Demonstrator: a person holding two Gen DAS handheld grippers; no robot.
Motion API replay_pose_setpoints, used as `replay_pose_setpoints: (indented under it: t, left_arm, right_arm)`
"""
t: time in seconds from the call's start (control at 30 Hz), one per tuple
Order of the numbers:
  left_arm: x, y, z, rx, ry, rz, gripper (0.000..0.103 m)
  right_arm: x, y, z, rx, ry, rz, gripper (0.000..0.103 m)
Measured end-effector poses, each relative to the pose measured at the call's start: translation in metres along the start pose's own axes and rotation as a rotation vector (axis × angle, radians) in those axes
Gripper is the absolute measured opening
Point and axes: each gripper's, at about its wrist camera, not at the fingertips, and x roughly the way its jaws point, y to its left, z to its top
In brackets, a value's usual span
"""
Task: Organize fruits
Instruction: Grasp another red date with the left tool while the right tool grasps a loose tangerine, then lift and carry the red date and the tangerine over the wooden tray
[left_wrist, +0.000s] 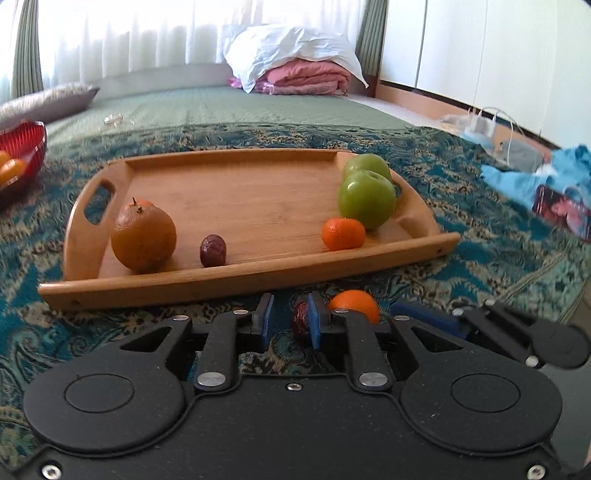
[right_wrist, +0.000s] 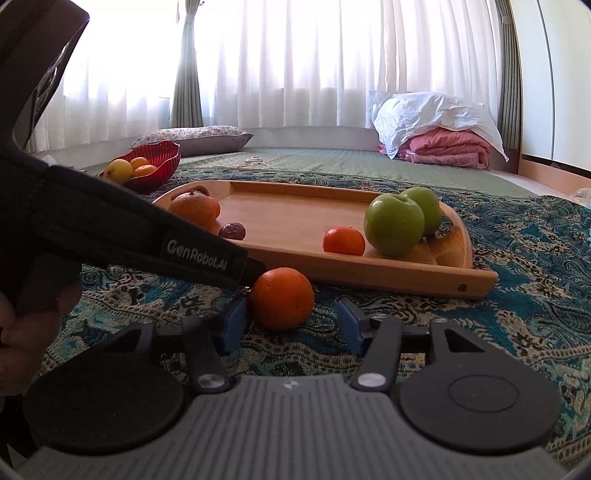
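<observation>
While the left-wrist view is up: left gripper (left_wrist: 290, 321) is low over the patterned bedspread (left_wrist: 461, 266), just in front of the wooden tray (left_wrist: 240, 280). Its jaws are drawn in narrow, pinching the loose date (left_wrist: 300, 319). The date sits against the right-hand pad; contact at the other pad is hard to see. Loose orange (left_wrist: 354, 304) lies on the bedspread just right of that gripper, off the tray.

On the tray:
- big orange (left_wrist: 143, 238) in the near left corner
- tray date (left_wrist: 213, 250) just beside it, apart
- mandarin (left_wrist: 342, 233) near the front rim on the right
- two green apples (left_wrist: 366, 201) behind the mandarin, one behind the other, touching

Red bowl (left_wrist: 22, 147) holding yellow and orange fruit sits far left on the bed, well apart from the tray.

Right-wrist view: right gripper (right_wrist: 291, 325) has its jaws spread, with the loose orange between the pad tips and resting on the bedspread. The left pad is right at the orange's side. The right pad is clearly apart from it, so there's no grip. The left gripper's body crosses from the left, its tip just beside the orange, and a person's hand (right_wrist: 22, 325) is on its handle. The loose date is hidden in this view. Tray contents look the same from this side.
</observation>
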Motion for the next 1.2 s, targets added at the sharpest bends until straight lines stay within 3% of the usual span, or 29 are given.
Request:
replay_pose_setpoints:
  t: [0.1,0.17,0.27,0.37,0.73,1.2]
  left_arm:
    - [0.001,0.002,0.001,-0.005,0.007,-0.012,0.018]
    - [0.003,0.002,0.003,0.002,0.006,-0.010,0.020]
    - [0.004,0.002,0.003,0.001,0.007,-0.006,0.020]
    - [0.005,0.003,0.003,-0.008,0.014,-0.015,0.027]
    - [0.009,-0.004,-0.005,0.001,0.023,-0.040,0.034]
    - [0.013,-0.011,-0.012,-0.007,0.022,-0.038,0.034]
  right_arm:
    - [0.005,0.000,0.002,0.000,0.006,0.004,0.057]
    - [0.009,0.000,0.004,0.005,0.013,0.014,0.046]
    - [0.011,0.002,0.006,0.002,0.014,0.017,0.043]
    - [0.008,0.003,0.005,-0.012,0.006,-0.006,0.043]
    - [-0.005,-0.024,0.002,-0.005,0.013,-0.138,0.043]
    - [-0.008,-0.029,-0.003,0.015,0.011,-0.159,0.044]
